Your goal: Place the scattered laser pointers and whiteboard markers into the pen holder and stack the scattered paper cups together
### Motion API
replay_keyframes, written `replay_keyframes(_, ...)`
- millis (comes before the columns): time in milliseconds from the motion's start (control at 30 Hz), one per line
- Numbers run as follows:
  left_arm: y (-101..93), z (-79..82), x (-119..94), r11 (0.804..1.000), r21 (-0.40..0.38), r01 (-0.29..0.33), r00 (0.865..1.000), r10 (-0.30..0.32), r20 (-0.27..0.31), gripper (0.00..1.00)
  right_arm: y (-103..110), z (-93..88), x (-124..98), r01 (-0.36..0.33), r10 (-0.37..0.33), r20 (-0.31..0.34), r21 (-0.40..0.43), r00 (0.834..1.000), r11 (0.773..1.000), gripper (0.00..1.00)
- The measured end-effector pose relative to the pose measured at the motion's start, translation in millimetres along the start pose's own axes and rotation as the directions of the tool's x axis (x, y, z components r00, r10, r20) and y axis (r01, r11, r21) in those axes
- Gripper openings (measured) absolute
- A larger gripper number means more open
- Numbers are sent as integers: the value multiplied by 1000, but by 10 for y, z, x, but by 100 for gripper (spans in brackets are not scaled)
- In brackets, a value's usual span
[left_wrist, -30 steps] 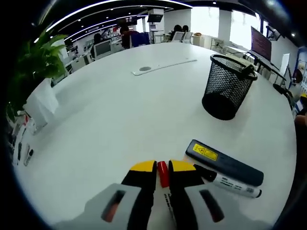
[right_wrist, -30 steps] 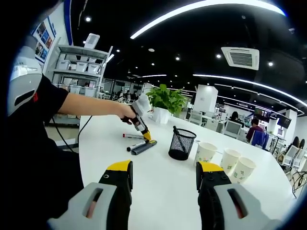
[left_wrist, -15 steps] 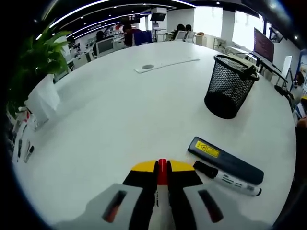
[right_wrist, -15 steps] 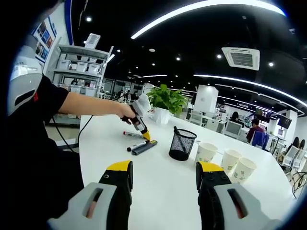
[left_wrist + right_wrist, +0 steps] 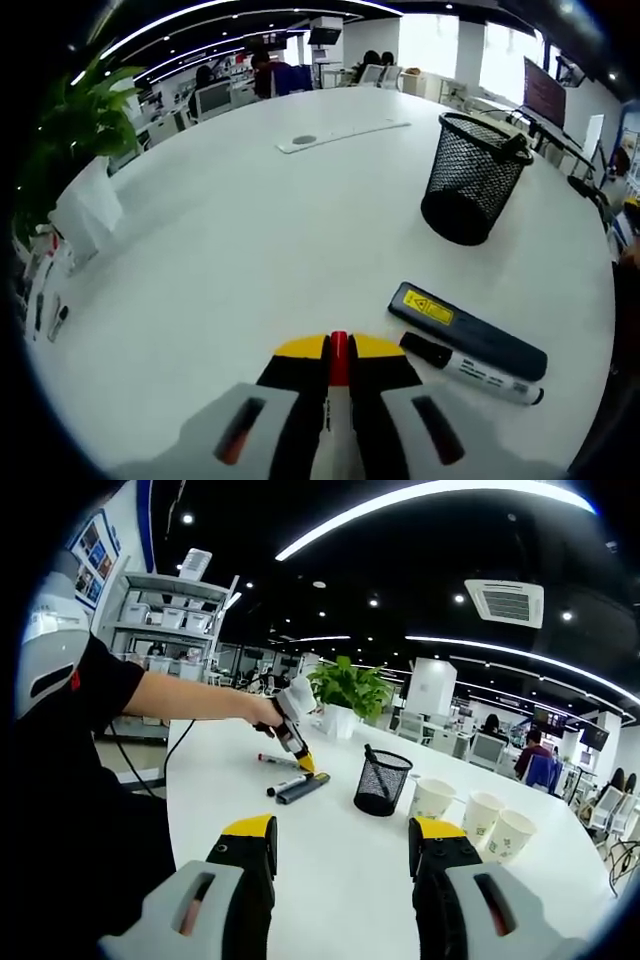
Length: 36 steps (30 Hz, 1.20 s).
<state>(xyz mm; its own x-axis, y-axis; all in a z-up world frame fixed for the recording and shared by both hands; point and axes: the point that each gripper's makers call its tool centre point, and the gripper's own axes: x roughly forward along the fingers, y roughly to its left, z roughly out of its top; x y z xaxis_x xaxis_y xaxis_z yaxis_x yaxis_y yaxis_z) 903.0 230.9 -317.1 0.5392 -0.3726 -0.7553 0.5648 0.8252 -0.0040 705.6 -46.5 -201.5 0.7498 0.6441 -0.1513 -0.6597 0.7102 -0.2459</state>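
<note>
My left gripper (image 5: 338, 352) has its fingers (image 5: 300, 352) shut tight on a red marker (image 5: 339, 358); I see the red cap poke out between the yellow tips, and the marker's long line runs straight along the fingers, pointing away from me; I think this one is picked up and the next job is to drop it in the holder (image 5: 472, 177); the holder is the black mesh cup, standing up, well ahead of my left fingers and off to the right; so I must carry the marker forward and right, then tip it so the cap end goes down into the open top; one dark pen-like thing already leans at the holder's rim, so I would aim for the free side.

Closer in, just right of my left fingers, a laser pointer (image 5: 466, 332) with a yellow label lies flat on the white bench (image 5: 230, 240); a black marker (image 5: 470, 369) lies right beside it on the near side; both lie slanted, their long lines running from near my fingers out to the right; they are not in my grip.

My right gripper (image 5: 342, 842) has its fingers (image 5: 250, 838) wide open and holds nothing; it hangs over the bench, far from the pens; past it, the left gripper (image 5: 304, 763) is over the bench near the pens, with the holder (image 5: 382, 779) to its right; three cups (image 5: 481, 815) stand apart further right, not stacked; the right gripper is nearer to them, so I judge the cups are its job.
</note>
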Motion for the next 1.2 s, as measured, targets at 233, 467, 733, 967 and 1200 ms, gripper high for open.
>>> replay_keyframes(233,-21,31,-4,999,-46,-4,1000,4,2,10,-46,-37,-26,12,-12,-4,6,1000,1000,55)
replay_keyframes(467,-106,252,-196,999,-45,22,994,-17,111,10,-50,-9,-36,12,-12,6,5,1000,1000,55)
replay_keyframes(733,-90,448,-415,999,-52,15,977,-3,213,10,-63,36,-77,21,-21,14,-2,1000,1000,55)
replay_keyframes(967,-121,601,-579,998,-50,22,954,-6,299,10,-61,33,-90,23,-23,16,-3,1000,1000,55)
replay_keyframes(1200,-146,654,-650,999,-44,16,943,0,334,10,-73,45,-109,27,-27,20,-4,999,1000,55)
